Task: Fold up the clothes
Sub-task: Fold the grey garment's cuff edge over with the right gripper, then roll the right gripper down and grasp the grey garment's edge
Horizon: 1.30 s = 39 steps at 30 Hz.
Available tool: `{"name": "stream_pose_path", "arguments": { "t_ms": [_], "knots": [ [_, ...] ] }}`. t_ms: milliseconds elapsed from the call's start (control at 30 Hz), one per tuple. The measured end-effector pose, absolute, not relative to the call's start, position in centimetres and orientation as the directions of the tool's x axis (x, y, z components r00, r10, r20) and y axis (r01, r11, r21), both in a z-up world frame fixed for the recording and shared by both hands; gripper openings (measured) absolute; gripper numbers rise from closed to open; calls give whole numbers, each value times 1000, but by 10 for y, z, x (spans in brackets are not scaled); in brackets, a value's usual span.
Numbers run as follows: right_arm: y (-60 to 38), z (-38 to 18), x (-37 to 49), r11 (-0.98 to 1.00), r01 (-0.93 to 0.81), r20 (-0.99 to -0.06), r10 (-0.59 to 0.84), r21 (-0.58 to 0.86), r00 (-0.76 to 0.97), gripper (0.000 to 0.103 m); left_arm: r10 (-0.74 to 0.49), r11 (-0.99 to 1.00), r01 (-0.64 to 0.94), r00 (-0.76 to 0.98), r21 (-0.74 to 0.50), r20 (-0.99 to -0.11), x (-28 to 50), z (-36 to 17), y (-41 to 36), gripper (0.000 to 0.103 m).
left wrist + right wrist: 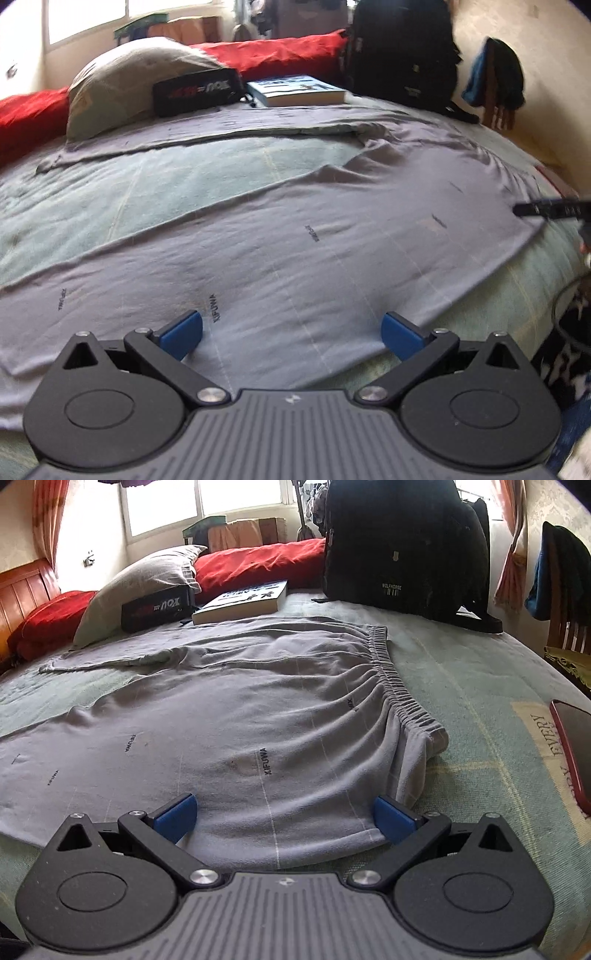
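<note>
Your left hand-held gripper [291, 332] is spread wide over the near leg of the one pair of grey trousers [295, 251] lying flat on the bed [166, 184], holding nothing. Your right hand-held gripper [284, 818], equally wide and empty, hangs near the waistband [395, 679].

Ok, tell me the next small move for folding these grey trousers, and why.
Probably lower both grippers and close them on the near edge. The grey trousers lie spread flat on the bed, unfolded. The left gripper and right gripper are both open over that edge, holding nothing, the right near the elastic waistband.
</note>
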State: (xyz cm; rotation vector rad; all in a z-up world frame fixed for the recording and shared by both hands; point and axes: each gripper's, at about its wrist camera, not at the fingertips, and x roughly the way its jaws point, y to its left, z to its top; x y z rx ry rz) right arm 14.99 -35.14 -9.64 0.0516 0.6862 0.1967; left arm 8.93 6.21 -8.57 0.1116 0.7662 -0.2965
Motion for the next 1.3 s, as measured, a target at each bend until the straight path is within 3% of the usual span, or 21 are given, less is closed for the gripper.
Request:
{"name": "stream_pose_path", "arguments": {
  "t_ms": [233, 567, 667, 800, 967, 1300],
  "knots": [
    [-344, -99, 145, 985, -161, -607, 167, 65, 777, 103, -200, 967, 255, 679, -28, -707, 97, -72, 61, 102],
    [-346, -92, 147, 982, -170, -641, 179, 77, 747, 103, -267, 904, 419, 703, 80, -659, 127, -41, -7, 102],
    [-357, -81, 152, 973, -194, -637, 229, 126, 736, 103, -301, 891, 450, 678, 56, -670, 139, -49, -28, 102],
    [-372, -67, 157, 955, -225, -629, 295, 191, 719, 103, -314, 888, 459, 572, -21, -758, 157, -80, -44, 102],
    [-402, -46, 175, 912, -273, -595, 407, 306, 693, 103, -306, 895, 446, 601, -9, -738, 156, -69, -52, 102],
    [-480, -30, 305, 794, -289, -536, 583, 534, 611, 103, -369, 861, 509, 627, 2, -686, 155, -48, -92, 102]
  ]
}}
